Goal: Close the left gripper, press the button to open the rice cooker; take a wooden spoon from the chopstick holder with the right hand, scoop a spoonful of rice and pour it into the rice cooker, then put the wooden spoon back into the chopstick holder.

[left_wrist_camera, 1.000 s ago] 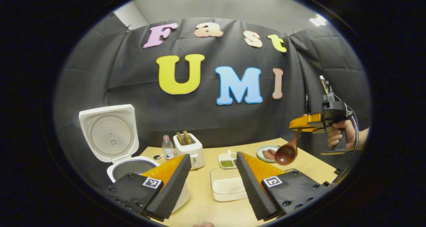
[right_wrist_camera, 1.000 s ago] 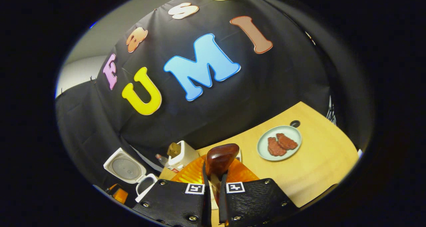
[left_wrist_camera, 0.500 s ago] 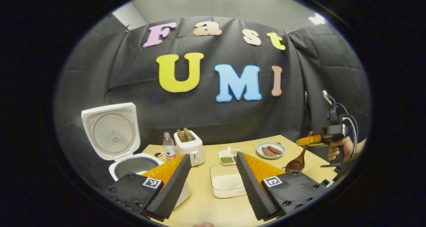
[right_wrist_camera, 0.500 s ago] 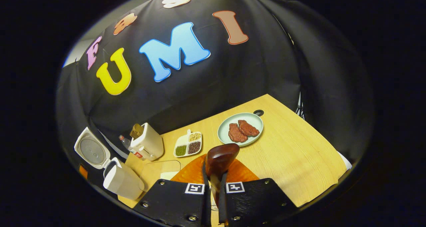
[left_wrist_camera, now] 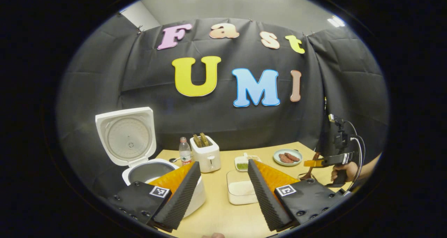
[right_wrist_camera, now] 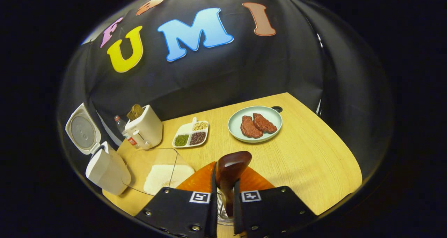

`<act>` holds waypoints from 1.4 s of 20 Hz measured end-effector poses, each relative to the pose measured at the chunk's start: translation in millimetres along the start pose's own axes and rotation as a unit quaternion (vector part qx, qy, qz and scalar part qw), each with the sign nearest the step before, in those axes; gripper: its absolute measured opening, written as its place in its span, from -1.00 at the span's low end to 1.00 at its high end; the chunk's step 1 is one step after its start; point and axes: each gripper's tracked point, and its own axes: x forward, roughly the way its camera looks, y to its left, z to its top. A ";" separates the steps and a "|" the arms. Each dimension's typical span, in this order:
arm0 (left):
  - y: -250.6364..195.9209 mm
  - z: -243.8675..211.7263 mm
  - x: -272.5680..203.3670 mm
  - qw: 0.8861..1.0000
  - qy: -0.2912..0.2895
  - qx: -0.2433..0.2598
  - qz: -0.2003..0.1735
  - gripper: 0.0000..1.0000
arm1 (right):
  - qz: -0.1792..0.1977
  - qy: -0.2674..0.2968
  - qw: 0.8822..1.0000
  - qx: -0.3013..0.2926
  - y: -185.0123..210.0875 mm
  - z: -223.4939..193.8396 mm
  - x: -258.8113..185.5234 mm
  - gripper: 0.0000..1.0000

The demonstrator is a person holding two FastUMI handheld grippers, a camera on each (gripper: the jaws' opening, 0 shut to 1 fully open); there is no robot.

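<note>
wooden spoon (right_wrist_camera: pixel 228 173) bowl behind finger

Even overhead light falls from bright ceiling panels (left_wrist_camera: pixel 333 21) above and to the right of the left claw (left_wrist_camera: pixel 223 192). The pale wooden surface (right_wrist_camera: pixel 314 154) is brightly lit ahead of the right claw (right_wrist_camera: pixel 223 203), with soft shadows. Fisheye distortion bends straight edges near the rim. Focus is sharp; no motion blur shows.
</note>
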 end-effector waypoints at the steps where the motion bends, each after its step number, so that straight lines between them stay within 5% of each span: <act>1: -1.7 -0.1 0.4 1.000 0.000 -0.002 -0.002 0.94 | -0.011 -0.007 1.000 -0.011 -7.7 1.0 -5.8 -0.55; 3: -12.5 8.1 0.6 0.999 -0.014 -0.026 -0.026 0.91 | -0.049 -0.042 0.998 -0.026 -29.1 5.3 -9.0 0.48; 4: -14.3 14.2 0.3 0.998 -0.022 -0.040 -0.031 0.94 | -0.061 -0.065 0.995 -0.051 -28.5 20.7 -44.7 0.99; 6: -5.0 24.1 5.1 0.998 -0.032 -0.047 -0.018 0.99 | -0.065 -0.111 0.988 -0.085 -22.7 43.2 -78.5 0.99; 11: 31.6 35.4 23.4 0.998 -0.027 -0.058 0.022 0.94 | -0.032 -0.177 0.981 -0.067 19.9 99.9 -139.0 0.99; 15: 106.5 68.4 32.6 0.989 -0.052 -0.062 0.124 0.99 | -0.002 -0.204 0.976 -0.070 53.3 123.7 -155.8 0.99; 21: 225.2 84.8 56.8 0.945 -0.038 -0.088 0.313 0.95 | 0.011 -0.209 0.974 -0.089 68.2 133.5 -149.2 0.99; 28: 321.2 122.5 107.9 0.901 -0.039 -0.129 0.412 0.94 | 0.020 -0.189 0.975 -0.114 61.8 131.6 -129.6 0.99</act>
